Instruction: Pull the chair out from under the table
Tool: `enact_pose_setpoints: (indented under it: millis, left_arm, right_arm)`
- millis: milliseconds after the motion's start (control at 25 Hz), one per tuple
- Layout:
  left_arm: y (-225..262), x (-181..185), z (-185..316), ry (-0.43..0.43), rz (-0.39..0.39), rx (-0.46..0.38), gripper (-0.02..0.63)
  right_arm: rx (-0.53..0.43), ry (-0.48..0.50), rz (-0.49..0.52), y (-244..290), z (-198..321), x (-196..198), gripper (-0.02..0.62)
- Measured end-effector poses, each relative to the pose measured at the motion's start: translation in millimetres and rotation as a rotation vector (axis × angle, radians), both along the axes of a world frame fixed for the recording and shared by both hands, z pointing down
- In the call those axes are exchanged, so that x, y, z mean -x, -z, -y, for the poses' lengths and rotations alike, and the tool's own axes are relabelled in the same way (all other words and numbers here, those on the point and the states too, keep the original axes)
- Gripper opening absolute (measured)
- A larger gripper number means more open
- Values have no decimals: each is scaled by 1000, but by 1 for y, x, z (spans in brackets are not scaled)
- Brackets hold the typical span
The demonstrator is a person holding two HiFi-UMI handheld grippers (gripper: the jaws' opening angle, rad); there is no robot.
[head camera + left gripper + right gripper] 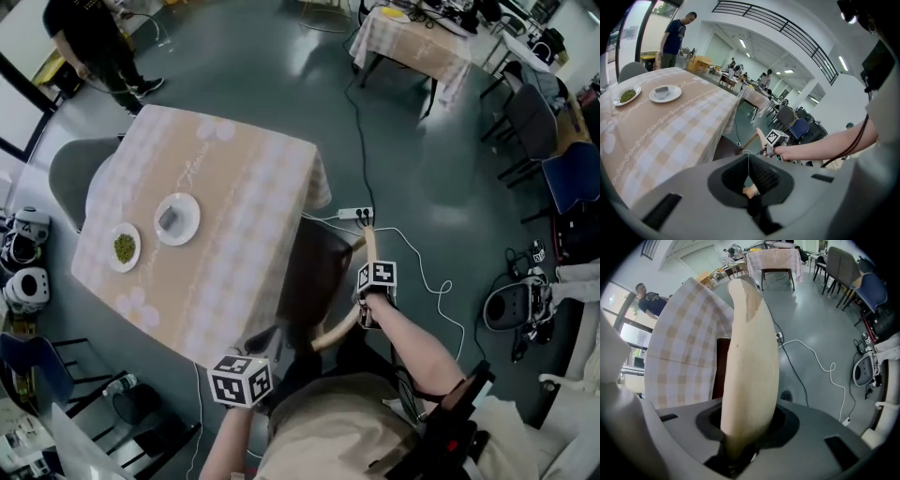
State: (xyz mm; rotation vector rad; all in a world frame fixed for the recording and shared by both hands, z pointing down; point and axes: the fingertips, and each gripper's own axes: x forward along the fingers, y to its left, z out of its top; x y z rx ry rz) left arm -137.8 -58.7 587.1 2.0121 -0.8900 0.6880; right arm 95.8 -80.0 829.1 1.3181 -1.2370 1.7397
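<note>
The chair (317, 272) stood at the near right side of the counter (234, 216). Its dark seat was partly tucked under the hanging edge of the checked cloth (281, 178), and its curved pale wooden back rail (368, 246) was outside the edge. The right hand-held gripper (746, 430) pointed steeply down and was clenched on that rail, which ran up between its jaws. The left hand-held gripper (749, 176) was low at the rail's other end. Its jaws were drawn together, with a small bit of pale wood showing between them. On the cloth sat two white plates well apart from the chair, one (124, 247) with something green, the other (177, 218) with a grey item. A power strip (354, 214) lay on the floor just beyond the chair.
</note>
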Motion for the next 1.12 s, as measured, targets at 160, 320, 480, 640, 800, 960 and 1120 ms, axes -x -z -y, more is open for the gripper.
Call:
enact_pose_setpoints:
  millis: [160,320,480,640,800,960,1120]
  left_arm:
    - [-3,-2,2,-1,-8,4,6]
    - [-5,-11,-4,5,-17,8,6]
    - [-11,-18,-3,-4,-14,10,6]
    - [-9,-18,-4,-11,-5,17,6]
    - [-5,-24,0,-19,-6,11,6]
    - [-5,-26,6,-28,-5,8,6]
    - [-9,-17,8,-21,-6,13,6]
  right_arm:
    - [-1,8,-4,-2,2,-3,135]
    - [4,19,-7,-3,-4,-13,135]
    - [7,16,-2,-7,-4,-19,137]
    - [9,17,2,-5,-7,-16,138]
    - [8,24,-4,-4,-5,-25,138]
    - [10,19,-10,-2,-2,-28,138]
    - [10,30,-12,-7,1,-23,138]
